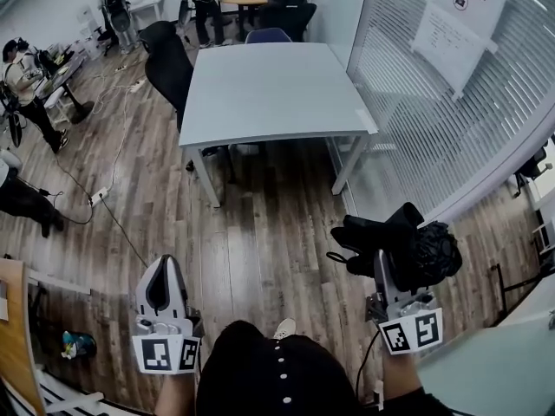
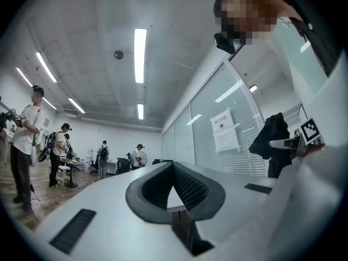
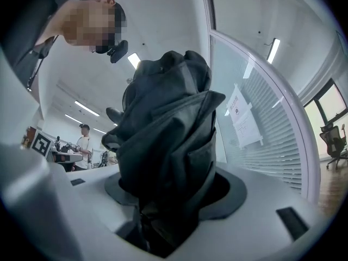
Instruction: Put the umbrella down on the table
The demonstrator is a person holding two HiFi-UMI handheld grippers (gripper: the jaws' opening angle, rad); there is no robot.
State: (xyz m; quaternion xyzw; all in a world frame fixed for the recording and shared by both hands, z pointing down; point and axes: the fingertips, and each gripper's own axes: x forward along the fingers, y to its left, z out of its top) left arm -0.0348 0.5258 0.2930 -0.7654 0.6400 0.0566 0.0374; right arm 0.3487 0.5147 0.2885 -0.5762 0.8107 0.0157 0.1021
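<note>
While my right gripper [image 1: 401, 271] clamps the folded black umbrella [image 1: 416, 248], which lies crosswise to its jaws with one end jutting left, and my left gripper [image 1: 163, 267] hangs closed and empty, I see the table [image 1: 269, 94] well ahead across the floor [image 1: 260, 250].
</note>
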